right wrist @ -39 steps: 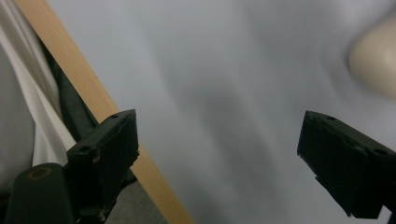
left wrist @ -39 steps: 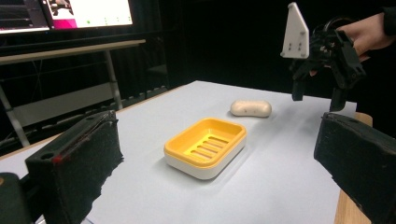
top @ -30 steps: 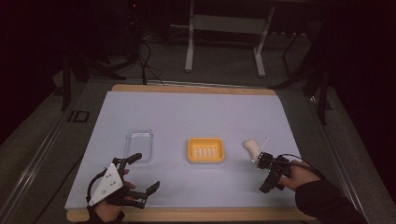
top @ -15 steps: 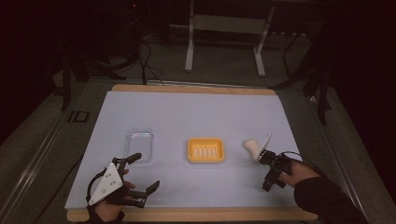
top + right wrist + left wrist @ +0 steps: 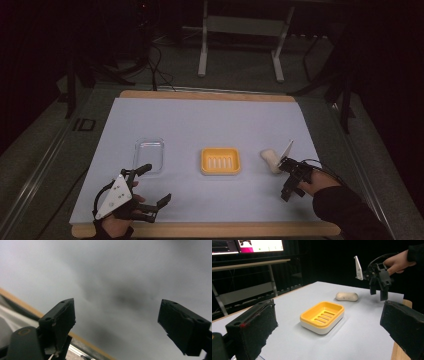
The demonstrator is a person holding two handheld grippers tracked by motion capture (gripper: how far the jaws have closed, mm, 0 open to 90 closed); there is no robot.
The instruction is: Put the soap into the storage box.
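Soap lies on the pale worktop just right of the yellow soap dish, touching nothing. Next in size, the clear lid rests left of the dish. Over the last second the right tool has drawn back slightly toward the near edge, tilting its jaws downward beside the soap; they gape wide and empty, so the pickup looks not yet begun. The left tool stays low near the front edge, spread wide, holding nothing.
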